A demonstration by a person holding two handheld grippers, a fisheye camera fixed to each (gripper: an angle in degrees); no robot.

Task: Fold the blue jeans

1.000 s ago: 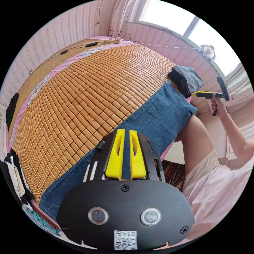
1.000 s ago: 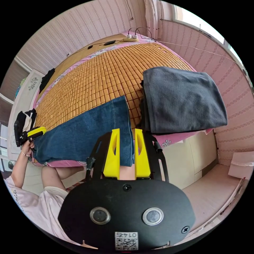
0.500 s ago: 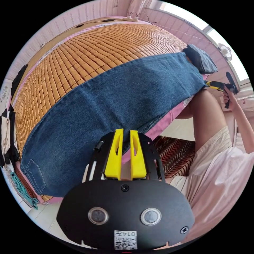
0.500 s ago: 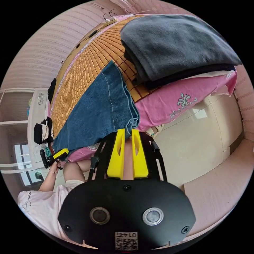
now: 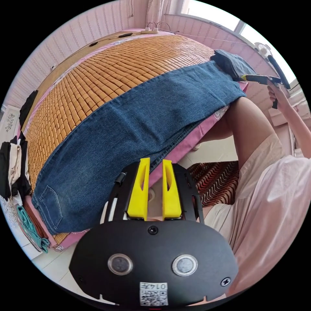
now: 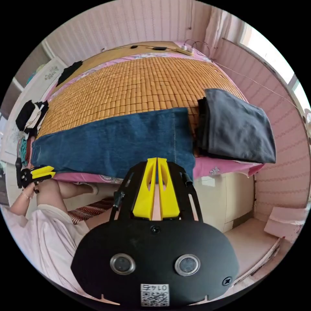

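Note:
The blue jeans (image 5: pixel 136 120) lie flat, folded lengthwise, along the near edge of the bamboo mat (image 5: pixel 107 71) on the bed. In the left gripper view the waist and back pocket are at lower left and the hems at upper right. My left gripper (image 5: pixel 156 162) hovers just off the jeans' near edge, its jaws slightly apart with nothing between them. It also appears in the right gripper view as the left gripper (image 6: pixel 40 172), in a hand. My right gripper (image 6: pixel 157 160) is shut and empty, pulled back from the jeans (image 6: pixel 113 142). In the left gripper view the right gripper (image 5: pixel 259 78) is by the hems.
A folded dark grey garment (image 6: pixel 238 128) lies on the mat right beside the hems. Clothes (image 5: pixel 11 168) are piled past the waist end. A power strip and cables (image 5: pixel 149 30) lie at the bed's far side. The person's leg (image 5: pixel 252 129) stands against the bed edge.
Both grippers have drawn back from the jeans. The right one held the hem edge between wide jaws a second ago and is now shut and clear. The left jaws have widened a little.

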